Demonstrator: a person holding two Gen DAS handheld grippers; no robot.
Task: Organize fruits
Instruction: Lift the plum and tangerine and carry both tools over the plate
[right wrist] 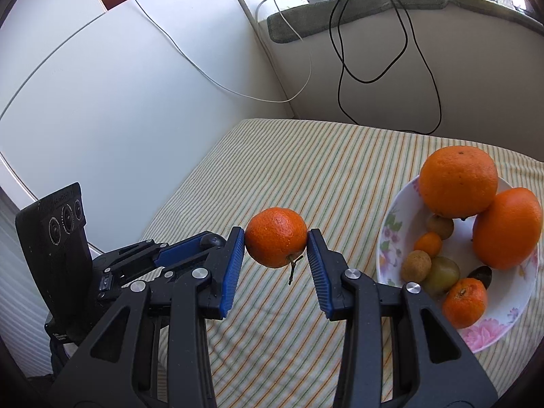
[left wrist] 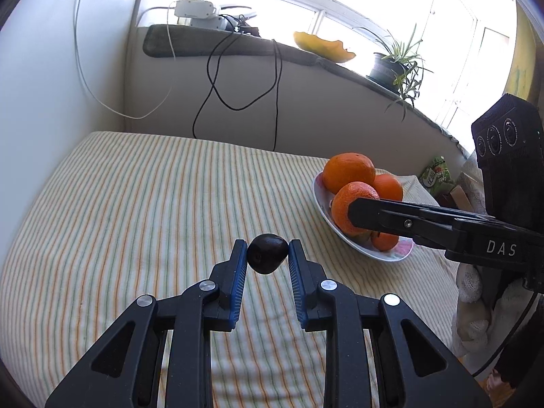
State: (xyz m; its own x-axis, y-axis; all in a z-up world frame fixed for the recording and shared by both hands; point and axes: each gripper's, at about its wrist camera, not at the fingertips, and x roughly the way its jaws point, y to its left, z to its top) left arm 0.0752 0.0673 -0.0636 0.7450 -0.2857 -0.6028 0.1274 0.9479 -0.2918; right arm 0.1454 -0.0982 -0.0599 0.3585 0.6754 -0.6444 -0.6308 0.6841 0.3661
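Note:
My left gripper (left wrist: 267, 250) is shut on a small dark plum (left wrist: 267, 253), held above the striped tablecloth (left wrist: 136, 204). My right gripper (right wrist: 276, 238) is shut on a mandarin (right wrist: 276, 236) with a short stem, lifted over the cloth left of the white floral bowl (right wrist: 499, 323). In the left wrist view the right gripper's fingers (left wrist: 391, 214) reach in from the right, with the mandarin (left wrist: 346, 205) in front of the bowl (left wrist: 323, 200). The bowl holds two large oranges (right wrist: 457, 182), a small mandarin (right wrist: 464, 302) and several small yellow-brown fruits (right wrist: 416, 265).
The table stands against a white wall, with black and white cables (left wrist: 238, 78) hanging from the windowsill. On the sill are a yellow dish (left wrist: 323, 46) and a potted plant (left wrist: 397, 64). The left gripper's body (right wrist: 61, 248) is at the left in the right wrist view.

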